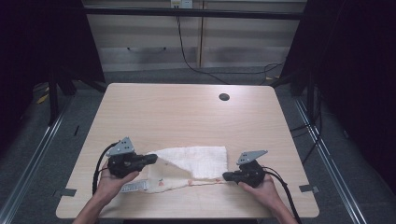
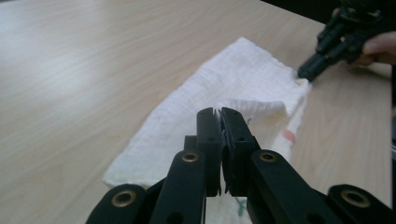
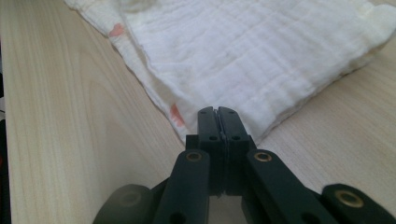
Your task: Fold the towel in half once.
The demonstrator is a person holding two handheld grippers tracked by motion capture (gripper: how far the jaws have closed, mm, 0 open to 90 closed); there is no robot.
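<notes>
On one table (image 1: pixel 187 107), one cloth (image 1: pixel 196 161) — two claws, left claw (image 1: pixel 152 158) and right claw (image 1: pixel 226 176), seemingly clenched on it.

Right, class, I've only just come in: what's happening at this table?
A person is folding a white cloth on a wooden table with a handheld gripper in each hand. The left gripper is shut on one corner of the cloth and holds it lifted off the table, turned over toward the middle. The right gripper is shut on the cloth's corner at the near right, low at the tabletop. The cloth lies partly folded, with small pinkish marks along its near edge.
</notes>
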